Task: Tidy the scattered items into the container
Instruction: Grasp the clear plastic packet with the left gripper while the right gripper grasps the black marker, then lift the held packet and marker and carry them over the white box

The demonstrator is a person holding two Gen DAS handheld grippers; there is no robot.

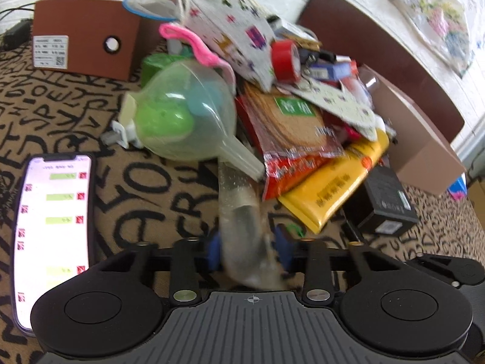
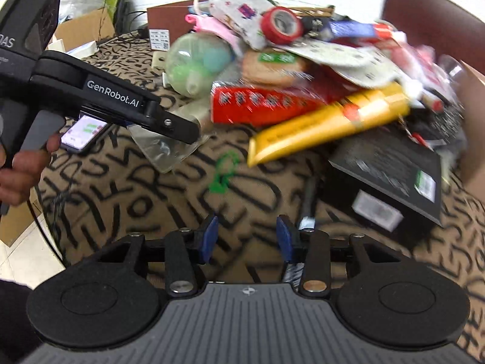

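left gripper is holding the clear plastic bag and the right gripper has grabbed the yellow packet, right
Not quite. The left gripper is shut on the clear plastic bag, as the left wrist view shows. But the right gripper holds nothing: in the right wrist view its jaws stand open over the patterned cloth, and the yellow packet lies apart from it, in the pile.

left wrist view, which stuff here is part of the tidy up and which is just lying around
Part of the job:
- clear plastic bag, between the left tongs
- green funnel
- red tape roll
- yellow packet
- brown box, probably the container

Just lying about:
- phone, screen lit
- chair
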